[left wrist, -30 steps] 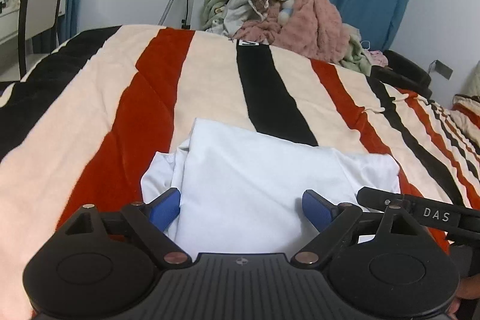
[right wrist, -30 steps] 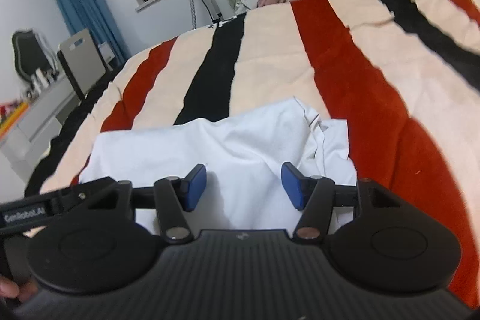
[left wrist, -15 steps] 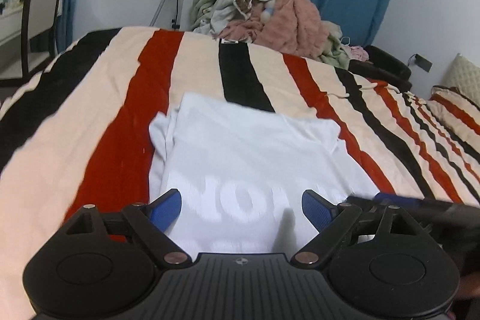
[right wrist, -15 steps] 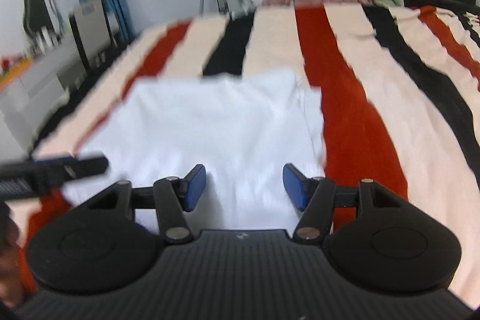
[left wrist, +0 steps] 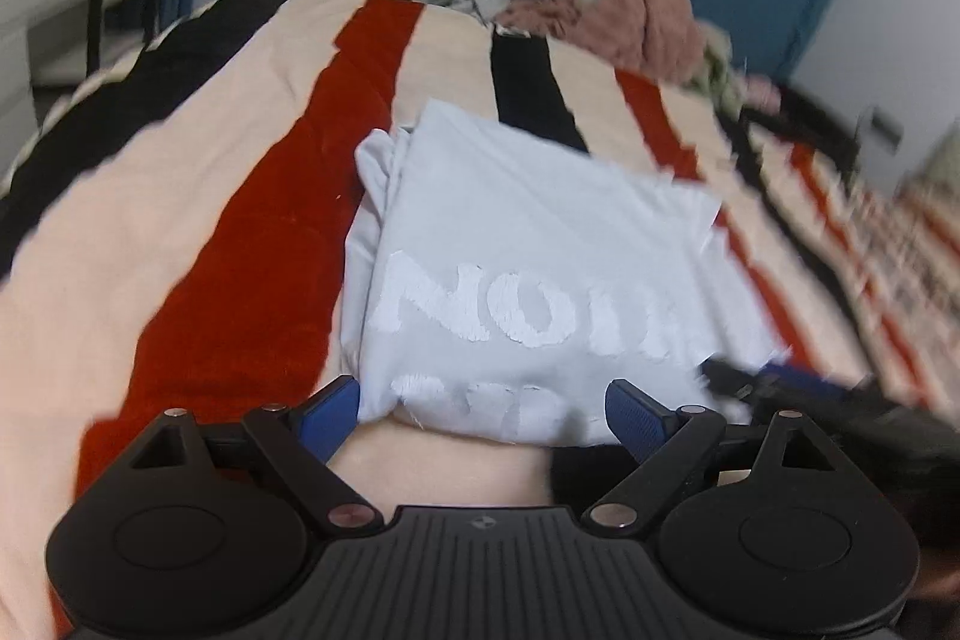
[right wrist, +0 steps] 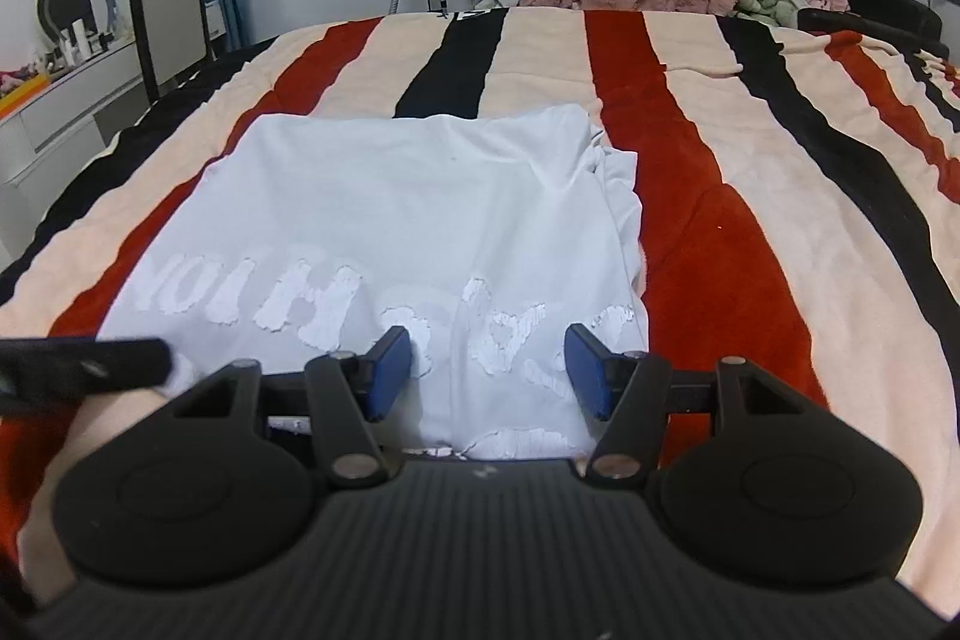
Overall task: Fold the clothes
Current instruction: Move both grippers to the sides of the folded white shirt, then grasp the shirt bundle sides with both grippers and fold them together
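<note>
White T-shirt (right wrist: 396, 220) w/ lettering flat on striped blanket (right wrist: 720, 250), left gripper (left wrist: 480, 415) jaws wide open at its near edge, right gripper (right wrist: 487, 370) jaws part-open over near hem, nothing gripped.

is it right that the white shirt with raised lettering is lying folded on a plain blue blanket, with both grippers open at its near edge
Not quite: the blanket is not plain blue; it is striped in red, black and cream, as the right wrist view shows. The rest holds: the white shirt with raised lettering lies folded on it, and the left gripper and right gripper are open at its near edge.
</note>
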A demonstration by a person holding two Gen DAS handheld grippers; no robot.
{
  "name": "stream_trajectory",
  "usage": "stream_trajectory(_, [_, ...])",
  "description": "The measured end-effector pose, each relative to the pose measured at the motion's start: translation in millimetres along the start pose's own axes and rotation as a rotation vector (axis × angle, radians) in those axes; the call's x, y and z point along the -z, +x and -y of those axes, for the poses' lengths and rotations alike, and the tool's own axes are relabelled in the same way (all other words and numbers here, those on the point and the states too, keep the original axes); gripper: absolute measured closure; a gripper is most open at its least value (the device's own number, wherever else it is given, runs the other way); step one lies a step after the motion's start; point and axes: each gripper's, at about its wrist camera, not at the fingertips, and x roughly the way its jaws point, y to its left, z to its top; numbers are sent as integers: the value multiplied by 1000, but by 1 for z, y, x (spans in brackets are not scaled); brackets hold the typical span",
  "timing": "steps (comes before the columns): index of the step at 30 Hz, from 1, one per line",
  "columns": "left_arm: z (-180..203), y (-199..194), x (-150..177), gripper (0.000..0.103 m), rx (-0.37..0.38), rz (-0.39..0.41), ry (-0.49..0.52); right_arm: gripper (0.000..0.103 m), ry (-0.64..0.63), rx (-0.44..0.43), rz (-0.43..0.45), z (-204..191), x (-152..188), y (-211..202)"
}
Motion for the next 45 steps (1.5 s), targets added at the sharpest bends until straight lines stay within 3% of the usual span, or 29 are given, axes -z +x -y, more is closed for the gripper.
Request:
stream_trajectory(5, [-32, 2, 4, 12, 211, -55, -284, 44, 5, 4, -4, -1, -1, 0])
stream_trajectory(9, [-52, 35, 7, 14, 250, -120, -479, 44, 3, 11, -3, -3, 0, 0])
stream_trajectory(12, [-64, 49, 2, 20, 242, -73, -587, 44, 2, 13, -4, -4, -1, 0])
stream_trajectory(14, [-68, 54, -1, 44, 234, -43, -608, 44, 3, 14, -2, -4, -1, 0])
stream_trajectory(17, [-71, 58, -3, 66, 214, -27, -623, 44, 9, 18, -1, -4, -2, 0])
stream_trajectory(20, [-71, 54, -4, 78, 230, 4, -630, 44, 32, 25, -6, -4, -4, -3])
stream_trajectory(22, [-69, 51, -6, 80, 236, 21, -622, 43, 100, 12, -22, 0, -6, -11])
stream_trajectory(25, [-66, 50, -5, 81, 239, 32, -622, 38, 322, -172, -6, 18, -4, -29])
stream_trajectory(27, [-65, 51, -1, 81, 242, 39, -629, 4, 517, -342, 3, 32, 4, -36])
stream_trajectory(28, [-66, 50, 0, 81, 243, 42, -632, 0, 596, -392, -8, 37, 10, -36])
stream_trajectory(33, [-70, 50, 4, 81, 261, 49, -660, 0, 874, -528, -200, 44, 34, -3])
stream_trajectory(35, [-71, 50, 5, 81, 267, 55, -670, 0, 972, -554, -236, 46, 45, 12])
stream_trajectory(40, [-75, 52, 7, 83, 289, 72, -696, 4, 1185, -544, -157, 63, 59, 27])
stream_trajectory(41, [-75, 51, 7, 83, 294, 75, -701, 11, 1212, -526, -132, 67, 61, 27])
stream_trajectory(42, [-76, 51, 7, 84, 300, 79, -707, 28, 1225, -497, -109, 71, 63, 26])
stream_trajectory(44, [-77, 50, 8, 84, 312, 85, -719, 41, 1240, -434, -69, 80, 66, 23])
stream_trajectory(45, [-77, 50, 8, 84, 316, 88, -721, 42, 1247, -415, -53, 83, 67, 22])
